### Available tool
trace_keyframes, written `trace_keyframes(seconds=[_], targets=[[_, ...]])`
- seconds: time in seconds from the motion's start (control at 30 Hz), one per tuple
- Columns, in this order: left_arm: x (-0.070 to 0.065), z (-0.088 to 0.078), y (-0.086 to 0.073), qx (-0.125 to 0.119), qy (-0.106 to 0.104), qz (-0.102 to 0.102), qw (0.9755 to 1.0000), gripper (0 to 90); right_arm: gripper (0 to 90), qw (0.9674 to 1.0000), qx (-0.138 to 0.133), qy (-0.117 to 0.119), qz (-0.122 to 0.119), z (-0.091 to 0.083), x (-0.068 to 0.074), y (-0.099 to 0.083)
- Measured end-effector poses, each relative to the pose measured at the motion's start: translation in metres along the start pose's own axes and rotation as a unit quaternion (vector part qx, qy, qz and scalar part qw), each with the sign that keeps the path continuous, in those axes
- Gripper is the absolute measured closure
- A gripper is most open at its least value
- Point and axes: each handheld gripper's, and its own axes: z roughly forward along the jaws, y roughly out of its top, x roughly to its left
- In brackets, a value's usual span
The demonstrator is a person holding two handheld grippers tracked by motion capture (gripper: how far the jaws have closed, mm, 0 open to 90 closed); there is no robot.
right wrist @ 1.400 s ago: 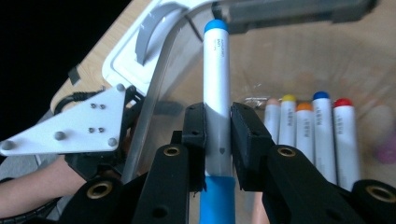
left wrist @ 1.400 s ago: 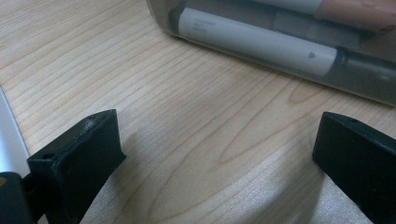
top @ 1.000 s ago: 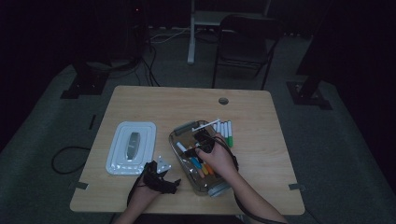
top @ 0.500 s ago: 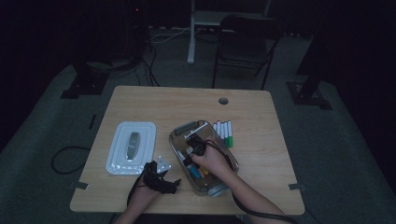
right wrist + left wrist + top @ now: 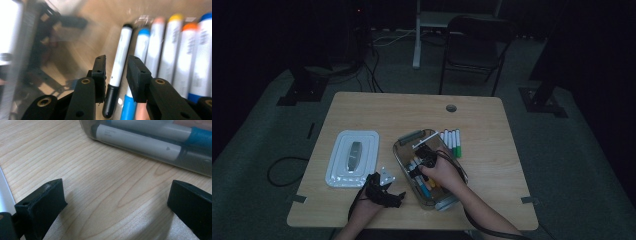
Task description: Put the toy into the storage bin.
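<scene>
In the high view, the right hand (image 5: pixel 443 172) reached from the bottom edge up into the clear container (image 5: pixel 404 150) at the centre of the frame, and its right gripper (image 5: pixel 115 67) pointed down at the markers inside; its jaws had just been opening a little, with a black-capped marker (image 5: pixel 120 60) between them, lying loose beside the other markers. The left gripper (image 5: pixel 384 192) lay low on the table (image 5: pixel 492 125) at the lower left of the container, near the white lid (image 5: pixel 362 142), with its jaws spread wide over bare wood. Compared with one second before, the white marker that the right gripper held above the container's upper right part was no longer raised, and the hand was lower in the frame, while the left hand kept its place.
</scene>
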Motion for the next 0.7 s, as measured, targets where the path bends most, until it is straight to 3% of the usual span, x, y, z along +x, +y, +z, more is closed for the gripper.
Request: trace_keyframes(seconds=[0.13, 0.27, 0.47, 0.57, 0.7], targets=[[0.0, 0.0, 0.0, 0.0, 0.0, 0.0, 1.0, 1.9, 65.7, 0.9987, -0.048, 0.017, -0.004, -0.029, -0.001, -0.003], [0.0, 0.0, 0.0, 0.0, 0.0, 0.0, 1.0, 1.9, 63.3, 0.9944, -0.104, 0.02, -0.005, -0.064, -0.006, -0.008], [0.0, 0.0, 0.0, 0.0, 0.0, 0.0, 1.0, 1.9, 58.8, 0.9838, -0.178, -0.016, -0.005, -0.106, -0.03, -0.022], [0.0, 0.0, 0.0, 0.0, 0.0, 0.0, 1.0, 1.9, 57.2, 0.9782, -0.204, -0.038, 0.004, -0.117, -0.047, -0.029], [0.0, 0.0, 0.0, 0.0, 0.0, 0.0, 1.0, 1.9, 58.8, 0.9738, -0.215, -0.064, 0.037, -0.123, -0.073, -0.038]])
